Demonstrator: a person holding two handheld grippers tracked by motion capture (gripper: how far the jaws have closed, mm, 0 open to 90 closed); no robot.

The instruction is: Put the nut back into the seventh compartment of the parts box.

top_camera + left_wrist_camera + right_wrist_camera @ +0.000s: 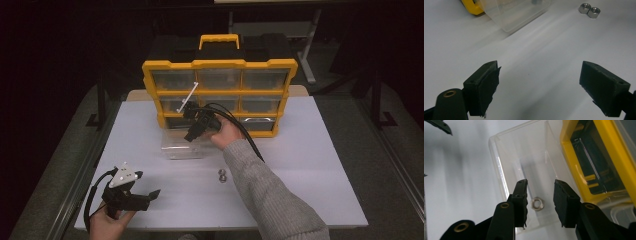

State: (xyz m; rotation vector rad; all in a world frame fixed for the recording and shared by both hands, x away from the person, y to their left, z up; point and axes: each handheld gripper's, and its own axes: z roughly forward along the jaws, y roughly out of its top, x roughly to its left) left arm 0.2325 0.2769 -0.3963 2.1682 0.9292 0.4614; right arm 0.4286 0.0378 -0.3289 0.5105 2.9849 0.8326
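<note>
From the high view, the left gripper (145,196) rests nearest the person at about 7 o'clock on the white table (310,190), its jaws spread wide with nothing between them. A little farther out, two steel hex nuts (222,175) lie touching each other on the bare table at about 6 o'clock from the clear plastic drawer (182,149); in the left gripper view they sit at 1 o'clock from the open jaws, well apart. The right gripper (192,134) is by far the nearer one to the drawer, poised over it. In the right gripper view its jaws stand narrowly parted, pads clear of a third hex nut (537,203) lying flat on the drawer floor between and just beyond them, so I judge it released. Beyond stands the yellow organizer (220,95), its empty slot (594,170) at 2 o'clock. Whether the nut touches the drawer wall is hard to tell.
</note>
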